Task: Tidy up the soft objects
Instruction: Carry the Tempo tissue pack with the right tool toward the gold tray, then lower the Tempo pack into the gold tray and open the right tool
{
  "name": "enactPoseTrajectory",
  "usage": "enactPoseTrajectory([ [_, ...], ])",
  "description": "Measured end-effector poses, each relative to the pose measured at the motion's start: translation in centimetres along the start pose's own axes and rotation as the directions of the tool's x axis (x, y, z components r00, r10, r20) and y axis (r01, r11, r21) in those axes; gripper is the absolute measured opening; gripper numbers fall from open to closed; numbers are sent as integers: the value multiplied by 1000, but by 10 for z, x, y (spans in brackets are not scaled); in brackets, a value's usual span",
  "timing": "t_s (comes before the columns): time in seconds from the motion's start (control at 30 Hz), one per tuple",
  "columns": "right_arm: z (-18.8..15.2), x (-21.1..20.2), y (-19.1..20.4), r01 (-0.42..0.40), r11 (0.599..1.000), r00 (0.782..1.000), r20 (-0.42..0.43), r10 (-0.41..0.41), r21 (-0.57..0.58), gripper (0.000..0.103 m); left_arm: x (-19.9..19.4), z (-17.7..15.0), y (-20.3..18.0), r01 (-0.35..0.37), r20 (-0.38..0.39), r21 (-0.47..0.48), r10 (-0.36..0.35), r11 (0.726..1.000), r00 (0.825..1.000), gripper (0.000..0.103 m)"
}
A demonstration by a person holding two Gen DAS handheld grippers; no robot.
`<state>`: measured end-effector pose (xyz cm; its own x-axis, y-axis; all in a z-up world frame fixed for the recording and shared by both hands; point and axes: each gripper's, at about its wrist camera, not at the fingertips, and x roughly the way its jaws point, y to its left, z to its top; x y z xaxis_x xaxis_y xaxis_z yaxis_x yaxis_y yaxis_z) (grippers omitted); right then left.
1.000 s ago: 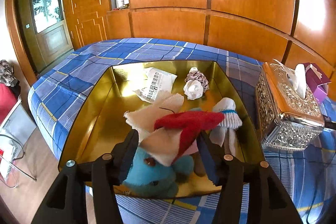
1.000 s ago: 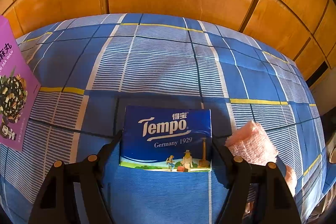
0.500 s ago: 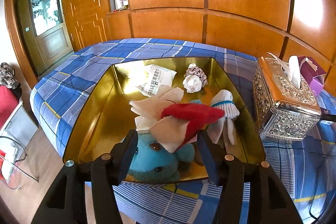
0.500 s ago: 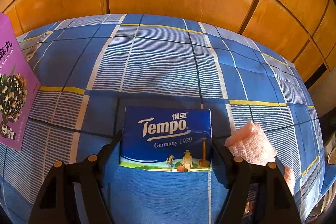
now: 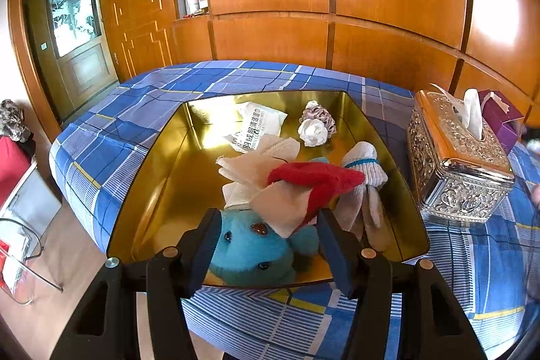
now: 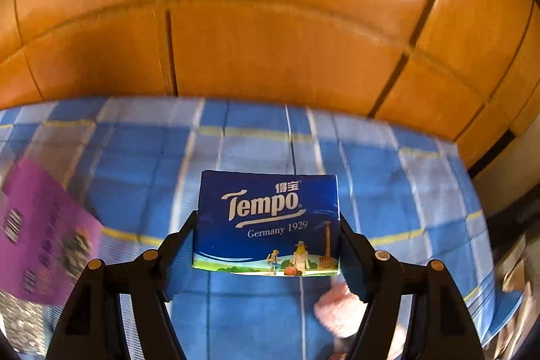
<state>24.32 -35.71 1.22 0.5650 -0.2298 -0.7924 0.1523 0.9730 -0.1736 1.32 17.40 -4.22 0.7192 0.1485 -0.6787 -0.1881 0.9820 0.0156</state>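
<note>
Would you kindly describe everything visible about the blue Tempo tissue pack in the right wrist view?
The Tempo tissue pack is a small rectangular packet in glossy dark blue wrap, printed with white "Tempo" lettering, "Germany 1929", Chinese characters, and a strip of cartoon travellers on green along its lower edge. It looks soft and undented. It sits squarely between the fingers of the right hand-held gripper, whose pads press its two short sides, printed face towards the camera. It appears lifted clear of the blue checked bedspread; nothing else touches it.
</note>
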Motion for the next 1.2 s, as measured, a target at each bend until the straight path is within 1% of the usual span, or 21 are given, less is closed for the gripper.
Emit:
enactPoseTrajectory([
  [0.1,20,-27,9,-27,999,997,67,28,-20,74,1,0,-1,2,-3,2,-2,1000,1000,60],
  [0.2,37,-70,30,-76,994,982,170,88,-75,74,2,-1,0,0,-9,-6,-1,1000,1000,61],
  [0.3,42,-111,65,-138,975,950,255,180,-175,74,4,-1,2,-4,-14,-14,3,1000,1000,61],
  [0.33,41,-126,81,-156,963,935,282,216,-220,74,4,-1,3,-5,-13,-18,5,1000,1000,61],
  [0.4,36,-147,107,-188,940,910,308,276,-286,74,4,0,6,-8,-9,-24,8,1000,1000,61],
  [0.43,30,-159,126,-216,919,892,316,323,-330,74,4,0,7,-10,-8,-28,10,1000,1000,61],
  [0.5,19,-173,150,-245,890,869,320,377,-384,74,4,1,11,-17,-6,-34,17,999,1000,61],
  [0.57,1,-189,183,-289,847,840,306,448,-447,74,4,2,16,-28,-6,-43,28,999,1000,61],
  [0.7,-34,-210,235,-334,786,805,276,525,-520,74,3,2,31,-59,-5,-71,59,996,998,61],
  [0.8,-67,-220,278,-339,741,789,253,559,-579,74,1,2,44,-87,-6,-96,87,992,996,61],
  [0.9,-94,-225,310,-353,712,781,229,582,-607,74,0,2,59,-113,-4,-131,113,985,994,61],
  [1.07,-124,-226,354,-358,685,772,211,600,-635,74,-1,2,87,-153,-4,-205,156,967,988,61],
  [1.2,-137,-227,373,-367,672,767,199,610,-644,74,1,2,102,-176,-15,-243,177,954,984,61],
])
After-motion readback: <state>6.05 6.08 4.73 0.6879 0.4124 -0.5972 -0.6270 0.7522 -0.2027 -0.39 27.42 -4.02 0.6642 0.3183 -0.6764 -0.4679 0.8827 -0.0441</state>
